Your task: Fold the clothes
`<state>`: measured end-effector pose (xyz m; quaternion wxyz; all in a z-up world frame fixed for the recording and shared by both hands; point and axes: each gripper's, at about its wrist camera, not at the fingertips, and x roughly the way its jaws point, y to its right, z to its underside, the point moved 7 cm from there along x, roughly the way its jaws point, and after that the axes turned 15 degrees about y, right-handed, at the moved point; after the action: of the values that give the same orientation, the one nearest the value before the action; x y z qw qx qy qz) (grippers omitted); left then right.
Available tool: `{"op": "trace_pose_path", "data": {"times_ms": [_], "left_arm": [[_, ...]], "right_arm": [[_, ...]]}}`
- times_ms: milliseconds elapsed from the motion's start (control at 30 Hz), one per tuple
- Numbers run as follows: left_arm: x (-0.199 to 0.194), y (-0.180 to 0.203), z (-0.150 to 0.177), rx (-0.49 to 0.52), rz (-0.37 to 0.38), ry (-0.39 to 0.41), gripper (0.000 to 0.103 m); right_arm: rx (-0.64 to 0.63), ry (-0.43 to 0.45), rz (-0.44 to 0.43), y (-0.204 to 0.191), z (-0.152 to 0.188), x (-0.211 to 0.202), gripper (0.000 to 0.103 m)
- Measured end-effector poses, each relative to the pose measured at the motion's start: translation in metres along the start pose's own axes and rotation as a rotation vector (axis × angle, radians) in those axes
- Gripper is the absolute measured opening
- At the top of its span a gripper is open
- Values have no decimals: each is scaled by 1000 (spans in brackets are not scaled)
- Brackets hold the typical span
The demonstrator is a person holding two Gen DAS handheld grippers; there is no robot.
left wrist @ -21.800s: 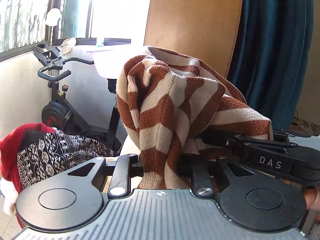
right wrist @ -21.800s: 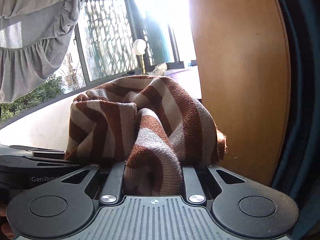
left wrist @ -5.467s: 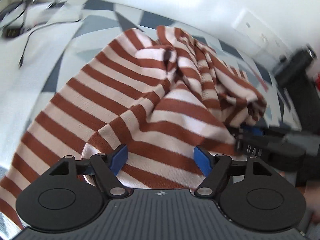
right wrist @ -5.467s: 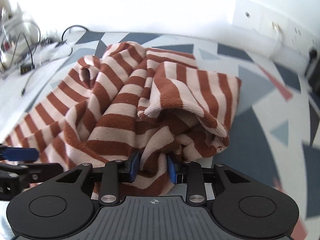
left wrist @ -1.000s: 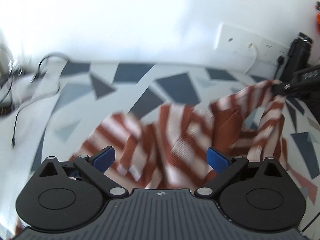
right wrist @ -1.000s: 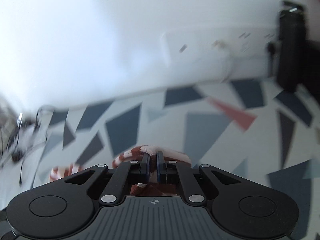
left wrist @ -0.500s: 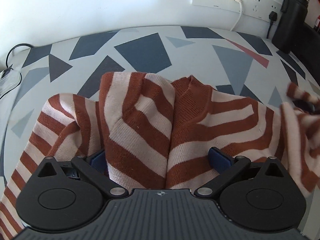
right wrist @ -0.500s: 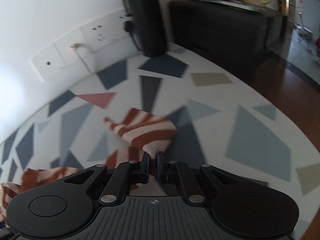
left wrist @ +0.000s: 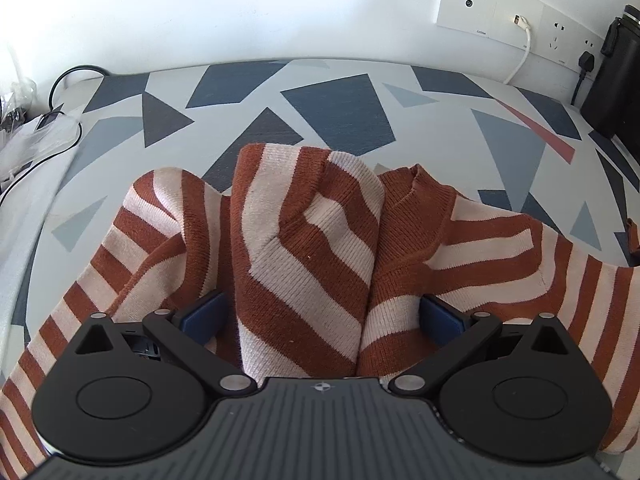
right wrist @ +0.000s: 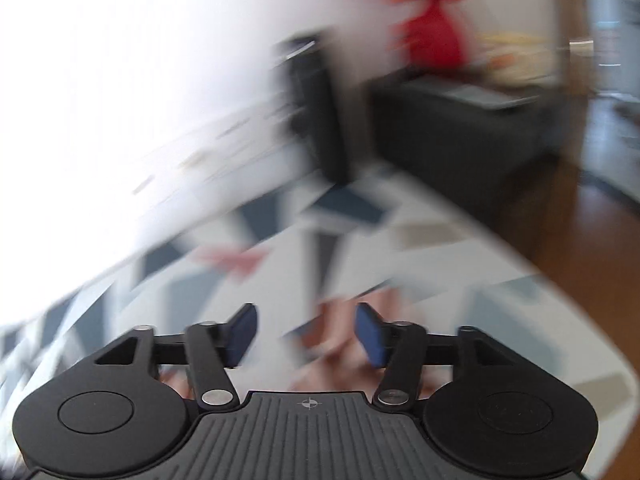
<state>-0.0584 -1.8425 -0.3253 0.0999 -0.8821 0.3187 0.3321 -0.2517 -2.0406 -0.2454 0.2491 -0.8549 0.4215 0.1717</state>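
1. The striped sweater [left wrist: 312, 248], rust-brown and cream knit, lies bunched on the surface [left wrist: 340, 100], which wears a pale cover printed with dark blue and grey triangles.
2. The left tongs [left wrist: 320, 314] sit low over the garment with their jaws spread wide. A thick fold of the knit rises between the two blue pads [left wrist: 202, 314], but the pads stand clear of it on either side, so nothing is clamped.
3. The sweater's neckline ridge shows just right of the central fold, and striped cloth spreads out to both lower corners of the left wrist view.
4. The right tongs [right wrist: 306, 334] have just been opening. Their blue pads [right wrist: 370, 334] now stand apart, and a blurred patch of the rust-and-cream sweater [right wrist: 344, 332] lies on the surface below the gap, not pinched.
5. The right wrist view is heavily smeared; a dark cabinet [right wrist: 460, 136] and wooden floor [right wrist: 592, 232] can be made out beyond the surface's edge.
6. On the wall behind, a white socket panel [left wrist: 516, 16] holds a white cable [left wrist: 520, 56]. A black cable [left wrist: 68, 76] curls at the far left corner of the surface.
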Motion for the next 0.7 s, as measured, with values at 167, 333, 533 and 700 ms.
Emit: {"op": "trace_pose_path", "data": {"times_ms": [167,333,533,700], "left_arm": [[-17,-6,1,-43,98,-15,102],[-41,-19,4,-132,160,-8,102],[-52,-33,6,-225,155,-13,102],[-41,-21,0,-207,154,-13,102]], "right_arm": [[-173,-274,-92,-42,68,35,56],[-370,-319,-109,-67,104,42,43],[-313,-288,-115,-69,84,70,7],[-163,-241,-17,-43,51,103,7]]}}
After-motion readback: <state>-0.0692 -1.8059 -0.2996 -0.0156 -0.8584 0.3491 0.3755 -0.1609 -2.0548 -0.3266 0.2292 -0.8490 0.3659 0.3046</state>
